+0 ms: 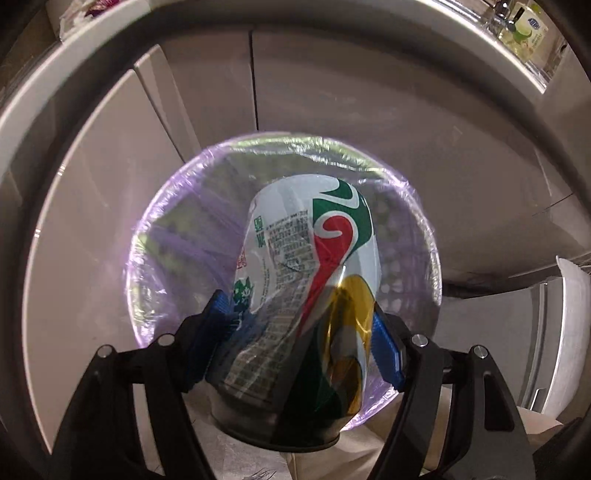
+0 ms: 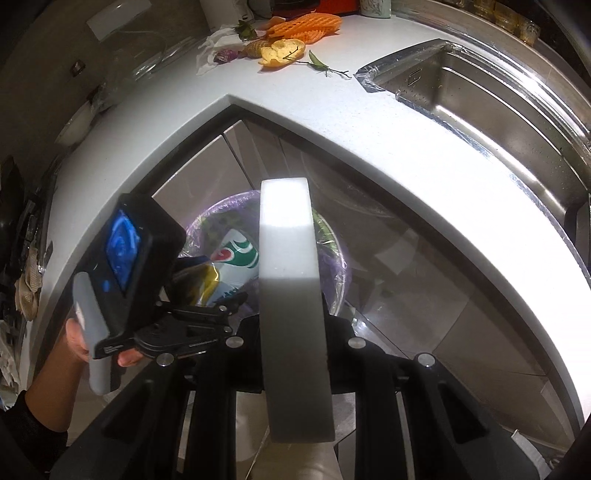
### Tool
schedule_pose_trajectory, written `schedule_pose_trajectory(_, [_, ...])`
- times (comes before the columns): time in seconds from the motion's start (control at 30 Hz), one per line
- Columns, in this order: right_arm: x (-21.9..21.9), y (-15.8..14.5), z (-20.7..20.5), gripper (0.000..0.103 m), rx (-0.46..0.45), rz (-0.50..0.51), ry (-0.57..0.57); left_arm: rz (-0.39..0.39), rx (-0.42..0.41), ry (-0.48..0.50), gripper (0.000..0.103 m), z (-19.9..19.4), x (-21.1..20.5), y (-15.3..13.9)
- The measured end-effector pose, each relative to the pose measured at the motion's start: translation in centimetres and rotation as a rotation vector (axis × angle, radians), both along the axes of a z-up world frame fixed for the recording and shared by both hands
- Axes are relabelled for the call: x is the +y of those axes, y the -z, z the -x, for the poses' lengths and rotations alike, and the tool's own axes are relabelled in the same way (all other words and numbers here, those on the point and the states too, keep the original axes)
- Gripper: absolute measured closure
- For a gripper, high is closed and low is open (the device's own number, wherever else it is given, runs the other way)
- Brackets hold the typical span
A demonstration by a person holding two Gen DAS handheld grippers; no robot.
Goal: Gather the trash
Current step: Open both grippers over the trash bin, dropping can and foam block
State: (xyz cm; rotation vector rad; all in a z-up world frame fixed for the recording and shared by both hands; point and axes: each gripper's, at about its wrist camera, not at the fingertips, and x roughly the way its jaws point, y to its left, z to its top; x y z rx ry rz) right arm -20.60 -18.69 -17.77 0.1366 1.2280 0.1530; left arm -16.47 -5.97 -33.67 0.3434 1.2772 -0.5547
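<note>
My left gripper (image 1: 303, 317) is shut on a crushed white, green and red drink can (image 1: 306, 258), held just above the round trash bin lined with a purple bag (image 1: 155, 251). The can (image 2: 236, 262) and bin (image 2: 332, 258) also show in the right wrist view, with the left gripper (image 2: 218, 295) over the bin. My right gripper (image 2: 291, 325) is shut on a flat white foam slab (image 2: 288, 258), held upright over the bin. On the counter lie an orange foam net (image 2: 306, 24), orange peel (image 2: 282, 51), crumpled tissue (image 2: 212, 46) and a green stem (image 2: 321, 64).
The white L-shaped counter (image 2: 332, 122) bends around the bin, with grey cabinet doors (image 1: 332, 85) below. A steel sink (image 2: 480, 107) is at the right. A soap bottle (image 1: 528, 33) stands by the tap. Dark clutter lies along the left counter edge (image 2: 26, 229).
</note>
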Motion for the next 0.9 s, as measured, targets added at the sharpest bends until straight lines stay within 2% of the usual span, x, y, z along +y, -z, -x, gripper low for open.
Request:
schedule_pose_trajectory(0.17, [0.0, 0.2, 0.0, 0.082, 0.009, 0.014, -0.014, -0.024, 0.053, 0.028, 0.033, 0.2, -1.3, 2.7])
schedule_pose_trajectory(0.23, [-0.1, 0.2, 0.0, 0.082, 0.011, 0.017, -0.019, -0.027, 0.051, 0.038, 0.026, 0.3, -1.7, 2.7])
schedule_pose_trajectory(0.27, [-0.2, 0.2, 0.0, 0.082, 0.011, 0.017, -0.020, -0.023, 0.042, 0.042, 0.018, 0.5, -1.8, 2.5])
schedule_pose_trajectory(0.4, [-0.2, 0.2, -0.1, 0.082, 0.011, 0.016, -0.026, 0.009, 0.003, 0.039, 0.012, 0.6, -1.8, 0.9])
schedule_pose_trajectory(0.6, [0.1, 0.6, -0.7, 0.082, 0.012, 0.002, -0.035, 0.026, -0.039, 0.019, 0.012, 0.2, -0.7, -2.1])
schedule_pose_trajectory(0.9, [2.2, 4.6, -3.4, 0.081, 0.071, -0.048, -0.084, 0.049, -0.167, -0.017, 0.008, 1.7, 3.3, -8.3])
